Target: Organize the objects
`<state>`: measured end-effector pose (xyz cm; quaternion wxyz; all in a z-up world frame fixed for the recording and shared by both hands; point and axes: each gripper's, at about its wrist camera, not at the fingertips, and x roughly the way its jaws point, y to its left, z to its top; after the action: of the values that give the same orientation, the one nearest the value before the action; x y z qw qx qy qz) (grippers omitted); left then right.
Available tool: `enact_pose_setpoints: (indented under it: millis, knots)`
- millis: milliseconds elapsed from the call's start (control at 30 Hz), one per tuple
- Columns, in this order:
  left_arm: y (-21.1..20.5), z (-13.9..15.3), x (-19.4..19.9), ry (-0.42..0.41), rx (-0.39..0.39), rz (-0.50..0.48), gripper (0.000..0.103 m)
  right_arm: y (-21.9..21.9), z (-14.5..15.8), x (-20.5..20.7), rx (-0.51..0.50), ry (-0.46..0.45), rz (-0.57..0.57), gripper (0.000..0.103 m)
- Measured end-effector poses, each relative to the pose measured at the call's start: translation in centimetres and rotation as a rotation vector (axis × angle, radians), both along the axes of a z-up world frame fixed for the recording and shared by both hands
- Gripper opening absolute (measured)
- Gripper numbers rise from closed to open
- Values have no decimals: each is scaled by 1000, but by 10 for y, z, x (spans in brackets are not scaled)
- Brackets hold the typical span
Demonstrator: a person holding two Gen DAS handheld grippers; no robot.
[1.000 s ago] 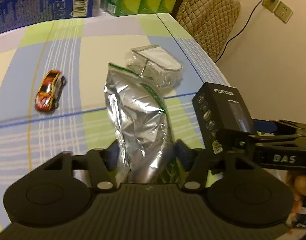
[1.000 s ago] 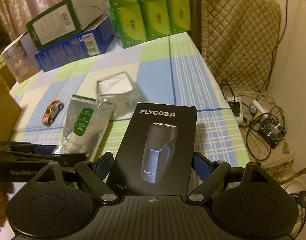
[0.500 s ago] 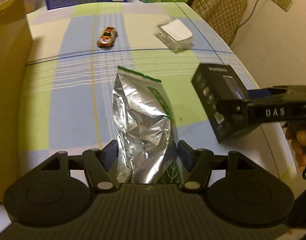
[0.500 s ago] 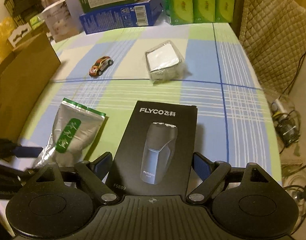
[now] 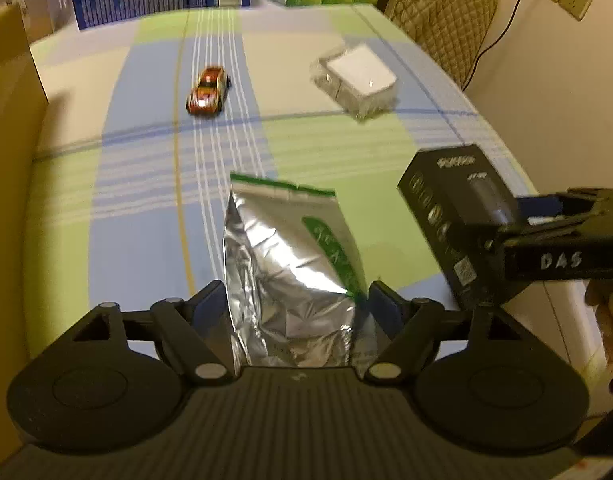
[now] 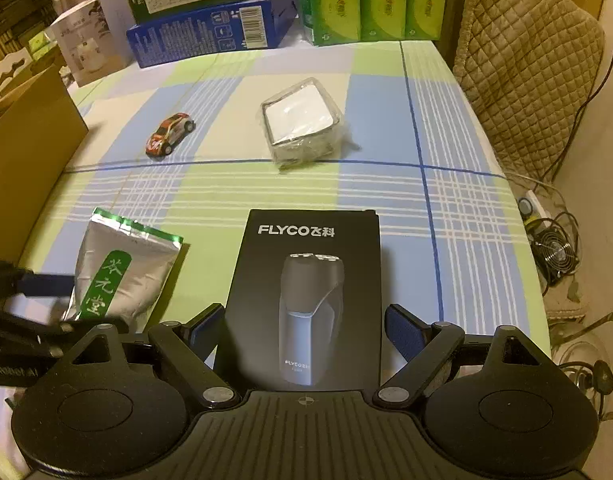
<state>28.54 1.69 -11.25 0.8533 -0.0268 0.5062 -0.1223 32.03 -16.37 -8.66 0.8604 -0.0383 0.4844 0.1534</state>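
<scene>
Two items are held clear of the checked table (image 6: 458, 216): the left gripper (image 5: 296, 312) is closed on the lower part of a foil pouch (image 5: 290, 256), and the right gripper (image 6: 302, 332) clamps a black shaver box (image 6: 306, 288) by its sides. Judged risks: the crinkled foil may slide out of so low a pinch, and the two loads, carried side by side, may knock together. A toy car (image 6: 169, 140) and a clear-wrapped packet (image 6: 302, 124) lie further up the table, and a cardboard box (image 6: 26, 160) stands along the left edge, narrowing any swing that way.

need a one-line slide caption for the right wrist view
Right tool grips a black FLYCO shaver box above the plaid tablecloth, with toy car and wrapped white packet beyond.
</scene>
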Motion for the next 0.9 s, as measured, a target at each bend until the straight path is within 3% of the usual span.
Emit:
enact_pose_setpoints:
  millis: [200, 400, 533, 633, 900]
  knots:
    - [-7, -7, 0, 3, 22, -29, 80, 4, -1, 3, 1, 14, 1, 84]
    - [-21, -8, -5, -8, 114, -71, 75, 2, -6, 2, -15, 36, -2, 84]
    - [-25, -4, -8, -23, 128, -76, 56, 2, -3, -1, -21, 30, -3, 78]
    - [-21, 1, -10, -22, 104, -49, 47, 0, 7, -6, 14, -8, -19, 77]
    - [-6, 34, -37, -60, 63, -7, 46, -6, 43, -42, 135, -137, -67, 77]
